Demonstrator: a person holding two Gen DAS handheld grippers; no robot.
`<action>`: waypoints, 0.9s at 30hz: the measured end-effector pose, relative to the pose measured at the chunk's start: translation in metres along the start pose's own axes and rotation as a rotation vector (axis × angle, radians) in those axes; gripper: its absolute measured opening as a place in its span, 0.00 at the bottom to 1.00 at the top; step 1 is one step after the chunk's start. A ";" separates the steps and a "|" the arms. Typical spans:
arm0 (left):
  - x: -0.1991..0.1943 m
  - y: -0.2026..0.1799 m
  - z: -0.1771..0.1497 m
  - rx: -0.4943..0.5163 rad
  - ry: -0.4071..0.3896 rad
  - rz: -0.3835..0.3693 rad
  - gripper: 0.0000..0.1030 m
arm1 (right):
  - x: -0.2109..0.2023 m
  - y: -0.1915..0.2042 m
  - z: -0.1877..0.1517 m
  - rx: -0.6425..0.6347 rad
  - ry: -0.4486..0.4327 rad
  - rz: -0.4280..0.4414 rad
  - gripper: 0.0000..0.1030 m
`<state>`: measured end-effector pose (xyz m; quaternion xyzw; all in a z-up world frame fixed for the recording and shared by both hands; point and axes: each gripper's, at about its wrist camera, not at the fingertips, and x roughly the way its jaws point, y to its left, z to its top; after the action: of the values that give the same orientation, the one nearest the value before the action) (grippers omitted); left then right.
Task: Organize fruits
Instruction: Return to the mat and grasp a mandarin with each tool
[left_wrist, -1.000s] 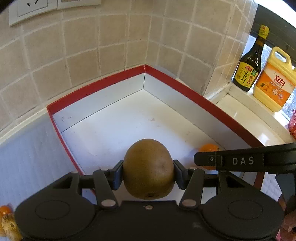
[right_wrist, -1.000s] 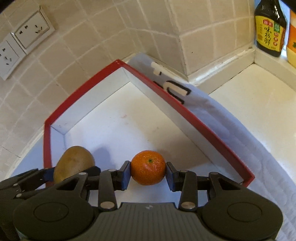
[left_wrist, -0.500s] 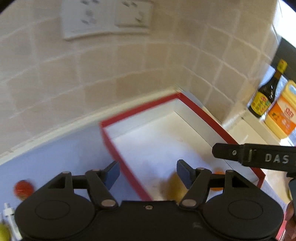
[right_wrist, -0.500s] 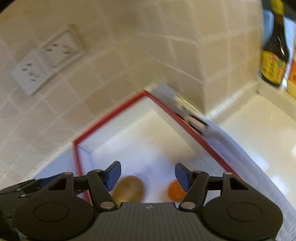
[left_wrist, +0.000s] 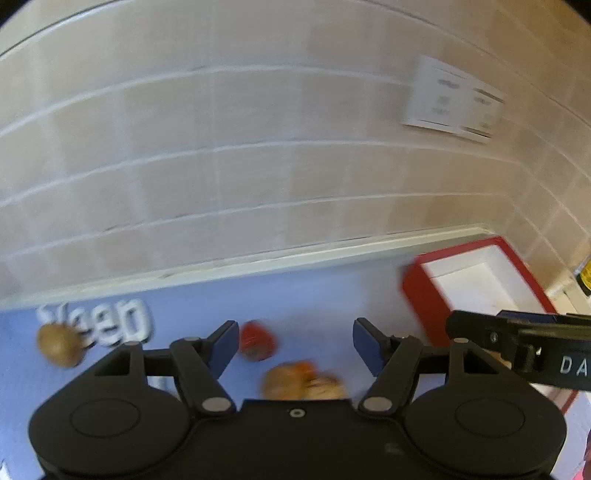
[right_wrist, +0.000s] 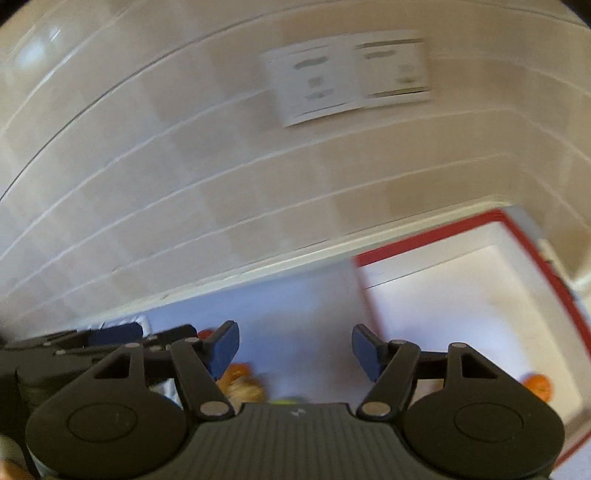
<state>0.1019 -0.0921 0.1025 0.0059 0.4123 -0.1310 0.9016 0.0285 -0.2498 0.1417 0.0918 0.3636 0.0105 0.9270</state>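
Kiwi and mandarin (right_wrist: 537, 384) now released in red box (left_wrist: 421, 295); both my left gripper (left_wrist: 291, 345) and right gripper (right_wrist: 291, 347) fingers wide open, empty, swung toward remaining fruit (left_wrist: 303, 380) at 6 o'clock on the tabletop (left_wrist: 295, 295).

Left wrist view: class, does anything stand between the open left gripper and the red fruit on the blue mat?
Nothing visible does. The left gripper is open, and the red fruit lies on the blue mat just beyond its left finger. The blurred fruits nearer the camera lie beside that path, not across it.
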 end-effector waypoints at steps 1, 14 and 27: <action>-0.002 0.010 -0.002 -0.014 0.006 0.012 0.78 | 0.004 0.008 -0.002 -0.010 0.012 0.010 0.67; 0.004 0.098 -0.078 -0.148 0.111 0.045 0.78 | 0.063 0.050 -0.070 -0.002 0.212 0.079 0.67; 0.035 0.111 -0.119 -0.164 0.194 0.004 0.78 | 0.101 0.046 -0.116 -0.004 0.240 0.064 0.67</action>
<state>0.0623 0.0214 -0.0130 -0.0544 0.5071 -0.0936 0.8551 0.0267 -0.1772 -0.0014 0.0997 0.4686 0.0518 0.8762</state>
